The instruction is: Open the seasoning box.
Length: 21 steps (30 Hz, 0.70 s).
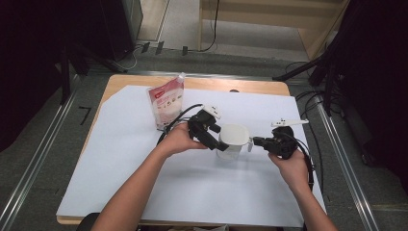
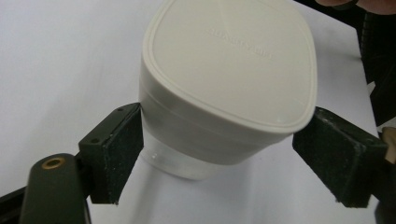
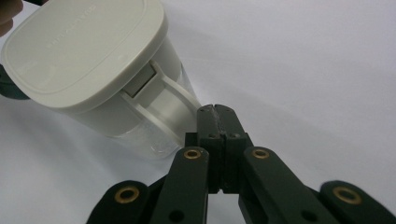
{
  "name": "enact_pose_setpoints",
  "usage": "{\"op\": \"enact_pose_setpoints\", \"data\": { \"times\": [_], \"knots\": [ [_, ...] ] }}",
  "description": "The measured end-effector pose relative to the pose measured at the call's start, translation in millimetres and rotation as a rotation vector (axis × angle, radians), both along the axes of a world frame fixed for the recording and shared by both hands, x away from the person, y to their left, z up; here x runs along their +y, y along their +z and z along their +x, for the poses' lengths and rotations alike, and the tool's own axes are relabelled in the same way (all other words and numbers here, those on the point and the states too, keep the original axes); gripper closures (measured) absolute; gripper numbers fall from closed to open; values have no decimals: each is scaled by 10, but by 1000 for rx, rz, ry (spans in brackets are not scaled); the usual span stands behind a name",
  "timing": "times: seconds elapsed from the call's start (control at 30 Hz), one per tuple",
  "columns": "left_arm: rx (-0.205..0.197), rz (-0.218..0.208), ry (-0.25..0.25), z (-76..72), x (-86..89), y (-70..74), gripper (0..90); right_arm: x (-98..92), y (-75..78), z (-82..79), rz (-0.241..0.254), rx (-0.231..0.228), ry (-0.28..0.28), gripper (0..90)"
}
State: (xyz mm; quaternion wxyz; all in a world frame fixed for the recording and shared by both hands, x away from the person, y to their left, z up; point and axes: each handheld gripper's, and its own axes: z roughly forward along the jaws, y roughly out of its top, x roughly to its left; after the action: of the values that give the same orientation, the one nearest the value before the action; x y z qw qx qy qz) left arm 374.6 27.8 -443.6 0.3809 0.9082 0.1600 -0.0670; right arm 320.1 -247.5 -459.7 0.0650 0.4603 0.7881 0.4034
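white-lidded jug (image 1: 233, 140) between left tool (image 1: 210, 136) and right tool (image 1: 256, 141), pouch (image 1: 166, 102) behind

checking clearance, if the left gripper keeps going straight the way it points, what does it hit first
The left gripper would most likely meet the white lidded container first: it sits right between the open jaws, which flank the lid's rim. Whether the pads touch it is hard to tell.

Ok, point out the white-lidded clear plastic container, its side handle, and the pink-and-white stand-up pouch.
white-lidded clear plastic container (image 2: 233, 60): left gripper view, top of the lid.
side handle (image 3: 175, 100): right gripper view, middle of the strap.
pink-and-white stand-up pouch (image 1: 166, 106): high view, front panel.
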Motion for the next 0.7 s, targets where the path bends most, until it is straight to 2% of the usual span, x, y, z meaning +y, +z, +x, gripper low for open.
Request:
{"op": "enact_pose_setpoints", "data": {
  "times": [0.17,0.4,0.5,0.57,0.7],
  "knots": [
    [-25,-7,-13,8,-45,-35,146,8,-5,-7,-1,-8,-8,900],
    [-10,-9,-12,20,-73,-60,130,17,-8,-27,0,-13,-19,900],
    [-5,16,-9,17,-90,-33,131,16,-13,-36,3,-19,-22,900],
    [-26,28,-14,16,-104,-1,134,17,-15,-41,2,-22,-26,900],
    [-36,40,-13,7,-109,19,141,21,-15,-45,2,-21,-31,900]
  ]
}}
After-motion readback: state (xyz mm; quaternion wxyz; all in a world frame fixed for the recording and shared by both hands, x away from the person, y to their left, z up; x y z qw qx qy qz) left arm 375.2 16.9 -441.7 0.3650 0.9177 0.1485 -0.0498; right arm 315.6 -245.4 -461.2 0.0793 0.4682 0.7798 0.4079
